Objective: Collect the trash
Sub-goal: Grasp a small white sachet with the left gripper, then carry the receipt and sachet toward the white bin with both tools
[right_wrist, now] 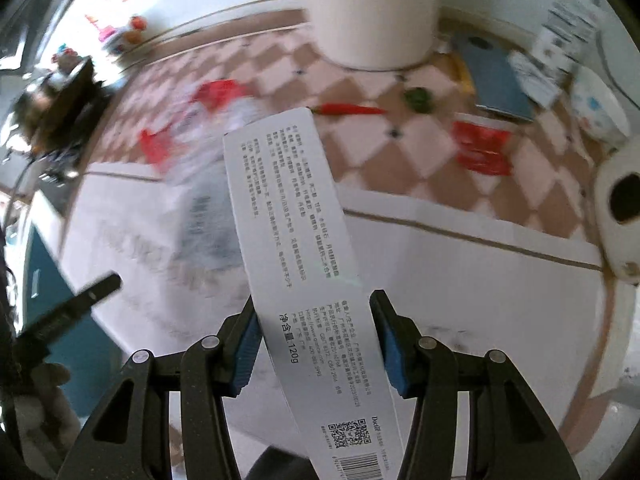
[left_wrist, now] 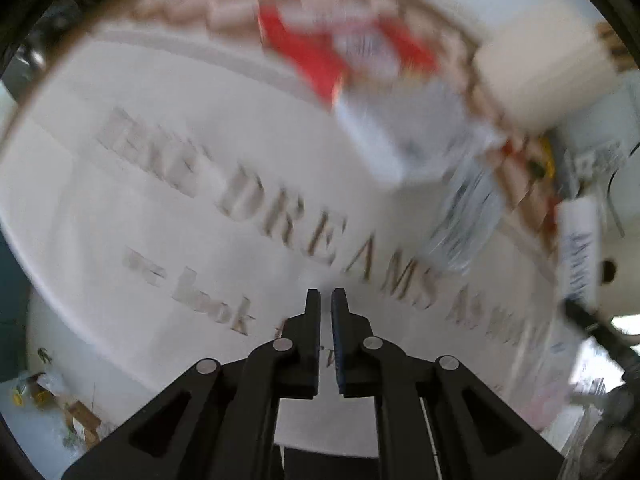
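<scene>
The right hand-held gripper (right_wrist: 316, 340) clamps the long white carton (right_wrist: 296, 264) near its lower end, light, stiff but crushable; the left hand-held gripper (left_wrist: 326, 300) hangs nearly shut, empty.

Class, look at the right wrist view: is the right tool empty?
No: the right tool holds a long white cardboard box printed with black text between its blue pads.
</scene>
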Motion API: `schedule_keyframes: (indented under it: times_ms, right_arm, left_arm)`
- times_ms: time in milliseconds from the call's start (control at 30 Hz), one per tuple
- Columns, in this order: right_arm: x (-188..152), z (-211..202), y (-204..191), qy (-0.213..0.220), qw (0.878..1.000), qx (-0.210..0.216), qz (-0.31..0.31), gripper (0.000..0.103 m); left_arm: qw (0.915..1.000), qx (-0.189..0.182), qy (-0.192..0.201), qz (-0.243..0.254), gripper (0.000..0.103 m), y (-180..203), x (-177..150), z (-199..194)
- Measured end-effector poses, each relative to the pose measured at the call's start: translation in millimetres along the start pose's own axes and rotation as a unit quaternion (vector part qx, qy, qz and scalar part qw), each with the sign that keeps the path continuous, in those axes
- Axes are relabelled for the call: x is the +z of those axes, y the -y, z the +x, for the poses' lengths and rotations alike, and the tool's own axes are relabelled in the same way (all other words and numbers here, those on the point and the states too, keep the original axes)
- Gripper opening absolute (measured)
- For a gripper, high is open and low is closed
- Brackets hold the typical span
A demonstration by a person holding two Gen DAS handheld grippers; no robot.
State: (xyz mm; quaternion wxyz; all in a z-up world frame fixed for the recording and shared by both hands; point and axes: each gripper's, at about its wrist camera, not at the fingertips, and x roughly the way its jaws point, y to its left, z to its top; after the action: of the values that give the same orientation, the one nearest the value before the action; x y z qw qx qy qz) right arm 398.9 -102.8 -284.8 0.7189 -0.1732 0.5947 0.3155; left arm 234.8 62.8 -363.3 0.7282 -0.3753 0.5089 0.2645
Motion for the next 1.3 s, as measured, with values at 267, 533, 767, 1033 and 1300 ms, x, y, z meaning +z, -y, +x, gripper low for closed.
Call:
schedule_keyframes:
  times_ms: [267,533,767,1033,1300]
  right_arm:
    - [-6,1,48,0.004,0.999,-0.023,0.040,0.054]
    - [-8,19,62,-0.010,0.998,-0.014,0.056,0.054]
    - [-6,32,60,-0.018,0.999,-0.020,0.046,0.054]
    - [-8,22,36,-0.010,1.000,-0.003,0.022,0.054]
    - [-27,8,-44,-0.018,0.998,0.047,-0.045,0.054]
  left_arm:
    - [0.9972,-0.073,0.015,0.008,0.067,19,11,14]
    - [0.9945,-0.081,0.002,0.065,0.065,79,35,32]
    - [0.9897,-0.008,0.020,0.141,0.000,108,35,28]
    - [0.9853,0.067,0.099,0.122,0.000,79,6,-45]
    - [0.9840,0.129,0.119,0.030,0.000,-6,-29,-123]
